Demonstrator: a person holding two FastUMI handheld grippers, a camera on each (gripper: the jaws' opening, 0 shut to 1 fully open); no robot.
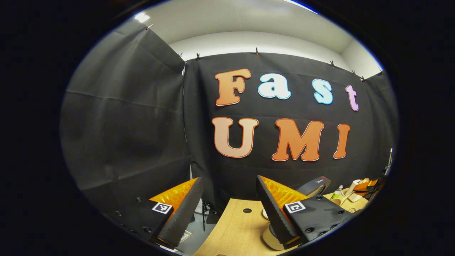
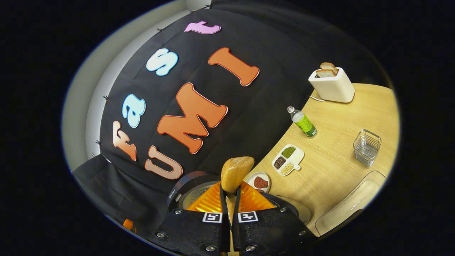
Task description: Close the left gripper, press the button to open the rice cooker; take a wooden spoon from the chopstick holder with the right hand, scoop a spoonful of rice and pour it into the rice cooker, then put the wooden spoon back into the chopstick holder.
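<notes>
The wooden spoon (image 2: 236, 172) is clamped in the right tongs (image 2: 229, 193), its bowl tipped toward 12 o'clock over the opened rice cooker (image 2: 177, 193), presumably for pouring; the left tongs (image 1: 229, 206) are kept apart, idle above the tabletop (image 1: 234, 227).

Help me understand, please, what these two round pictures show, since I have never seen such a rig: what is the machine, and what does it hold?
A person holds a two-finger gripper in each hand; each carries a camera looking along its fingers. In the left gripper view, the left gripper is open and empty above the wooden table. In the right gripper view, the right gripper is shut on a wooden spoon, over the open rice cooker. On the table are a toaster with bread, a bottle, a divided dish of grains, a small plate and a wire basket.
</notes>
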